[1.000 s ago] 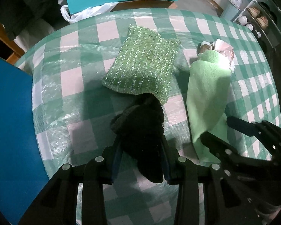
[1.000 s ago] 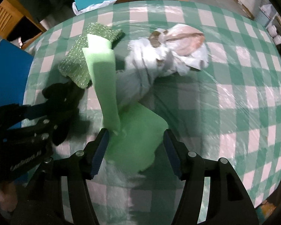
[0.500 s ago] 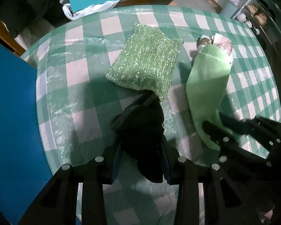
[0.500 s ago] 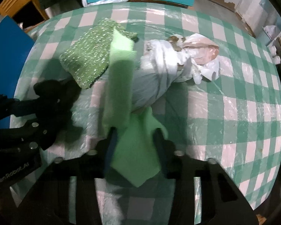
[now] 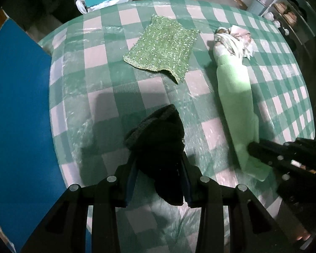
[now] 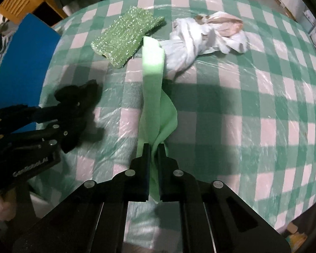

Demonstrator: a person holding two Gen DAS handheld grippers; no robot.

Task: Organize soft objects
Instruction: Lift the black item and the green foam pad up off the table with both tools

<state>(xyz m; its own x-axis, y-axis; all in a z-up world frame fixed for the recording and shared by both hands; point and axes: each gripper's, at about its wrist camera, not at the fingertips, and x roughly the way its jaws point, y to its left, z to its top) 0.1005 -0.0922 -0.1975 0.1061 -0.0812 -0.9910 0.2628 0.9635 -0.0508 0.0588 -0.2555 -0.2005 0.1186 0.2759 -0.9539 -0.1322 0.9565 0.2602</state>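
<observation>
The right claw (image 6: 154,147) has just been closing and now pinches the light green cloth (image 6: 152,80), which stretches toward twelve o'clock over the checked bench (image 6: 252,105). The left claw (image 6: 73,103) grips a black fabric (image 6: 78,92) at nine o'clock. A sparkly green pad (image 6: 126,35) lies at eleven, a white bundle (image 6: 204,35) at one.
</observation>
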